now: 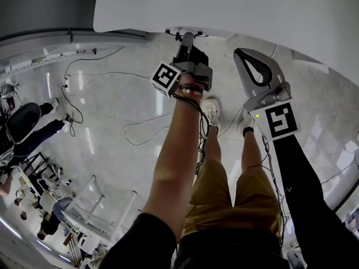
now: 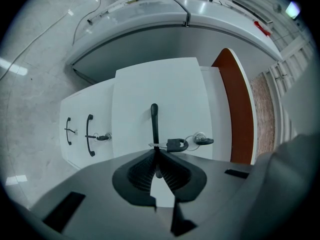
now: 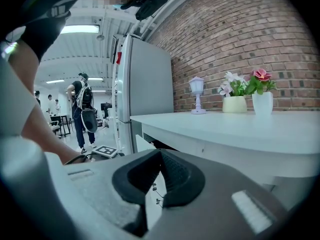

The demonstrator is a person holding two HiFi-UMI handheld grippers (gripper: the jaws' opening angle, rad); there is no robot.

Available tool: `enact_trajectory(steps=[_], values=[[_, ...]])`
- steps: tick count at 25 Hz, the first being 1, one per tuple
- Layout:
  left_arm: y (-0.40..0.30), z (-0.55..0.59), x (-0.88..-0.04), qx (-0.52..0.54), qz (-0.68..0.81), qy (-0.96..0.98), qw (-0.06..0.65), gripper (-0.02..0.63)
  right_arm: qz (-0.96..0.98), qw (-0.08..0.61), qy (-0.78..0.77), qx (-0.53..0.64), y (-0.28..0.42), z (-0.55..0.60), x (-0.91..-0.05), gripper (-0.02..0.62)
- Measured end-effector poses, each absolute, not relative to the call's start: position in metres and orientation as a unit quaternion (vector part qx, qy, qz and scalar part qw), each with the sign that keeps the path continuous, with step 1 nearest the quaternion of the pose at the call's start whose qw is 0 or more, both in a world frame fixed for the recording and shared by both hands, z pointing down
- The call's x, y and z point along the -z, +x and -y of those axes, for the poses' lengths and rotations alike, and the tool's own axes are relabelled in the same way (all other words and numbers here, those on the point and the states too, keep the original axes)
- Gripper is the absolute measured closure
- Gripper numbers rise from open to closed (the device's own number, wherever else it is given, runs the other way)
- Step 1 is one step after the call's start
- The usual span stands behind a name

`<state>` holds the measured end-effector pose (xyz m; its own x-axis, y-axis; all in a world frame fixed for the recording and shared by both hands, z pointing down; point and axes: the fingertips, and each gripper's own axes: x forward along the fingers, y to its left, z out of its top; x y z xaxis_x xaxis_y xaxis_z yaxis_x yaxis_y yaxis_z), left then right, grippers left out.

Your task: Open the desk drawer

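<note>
Clamped with left tool (image 2: pixel 156 154) on the black handle (image 2: pixel 154 119) of the white desk drawer (image 2: pixel 170 89), just left of keys (image 2: pixel 176 145) hanging by its lock. Right tool (image 3: pixel 161 153) held beside the desk (image 3: pixel 225 129), jaws together, gripping nothing.

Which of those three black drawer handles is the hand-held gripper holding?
The black handle rightmost in the left gripper view; the left hand-held gripper is shut on it, the other two stand free.
</note>
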<state>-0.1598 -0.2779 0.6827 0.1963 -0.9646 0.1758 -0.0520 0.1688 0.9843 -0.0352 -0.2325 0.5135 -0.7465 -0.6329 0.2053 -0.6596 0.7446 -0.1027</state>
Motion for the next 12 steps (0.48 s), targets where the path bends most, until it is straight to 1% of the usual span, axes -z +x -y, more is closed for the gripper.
enact_trajectory(steps=[12], values=[[-0.163, 0.263, -0.684, 0.399, 0.505, 0.495, 0.584, 0.58, 0.926, 0.086, 0.357, -0.082, -0.027, 0.238, -0.518, 0.595]])
